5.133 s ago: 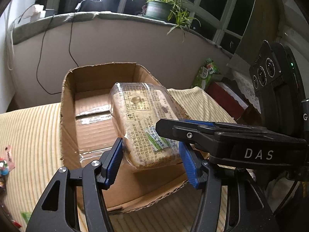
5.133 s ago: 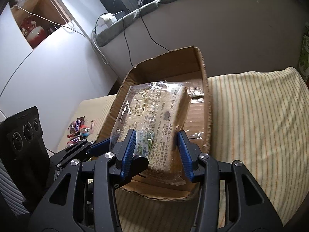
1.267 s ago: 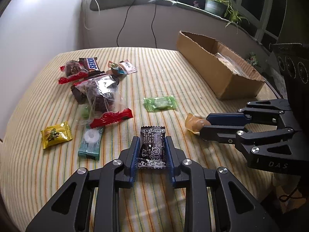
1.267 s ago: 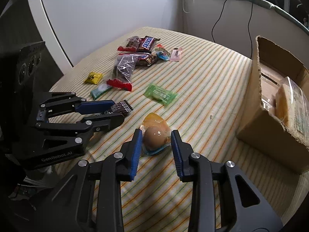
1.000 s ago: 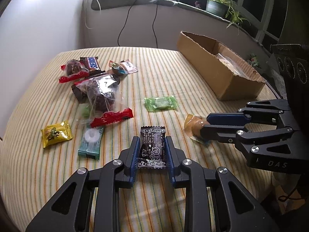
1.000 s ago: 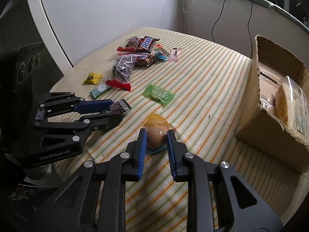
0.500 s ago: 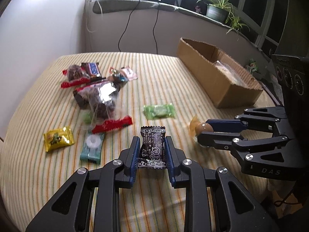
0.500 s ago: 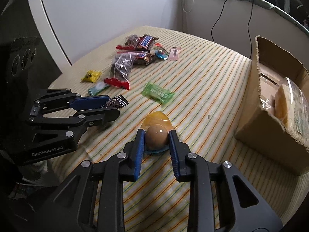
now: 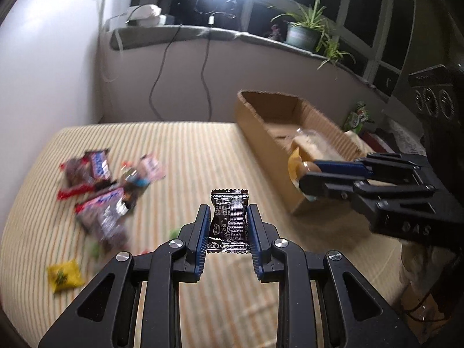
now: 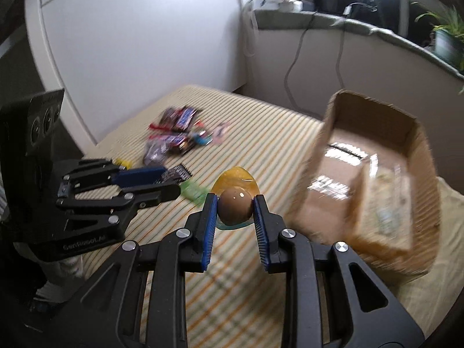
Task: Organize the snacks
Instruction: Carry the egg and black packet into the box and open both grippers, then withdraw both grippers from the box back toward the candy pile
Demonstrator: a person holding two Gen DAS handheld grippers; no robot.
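Two grippers hang above the striped yellow tablecloth [image 9: 203, 145], each closed on a snack and clear of the cloth. Nearest in the left wrist view, the left gripper [image 9: 229, 226] pinches a small black foil snack packet with white print [image 9: 230, 220] between its blue pads, jaws narrow, the packet upright with its crimped top edge above the fingertips. In the right wrist view the right gripper [image 10: 235, 211] clamps a brown egg sealed in a clear yellow-edged wrapper [image 10: 235, 203], the wrapper's yellow flap sticking up beyond the pads.

Past the grippers, blurred loose snacks lie on the cloth: a small yellow packet [image 9: 63, 274] nearest, then a pile of dark chocolate bars and red-sealed bags [image 9: 98, 191] well apart from the box. A green packet [image 10: 192, 192] lies just behind the left gripper's tip in the right wrist view.

Farther right stands the open brown cardboard box [image 10: 333, 133], with a clear-wrapped pale bread-like pack [image 10: 385, 203] inside. Beyond, cables hang from a grey ledge [image 9: 203, 33] bearing a potted plant [image 9: 303, 33].
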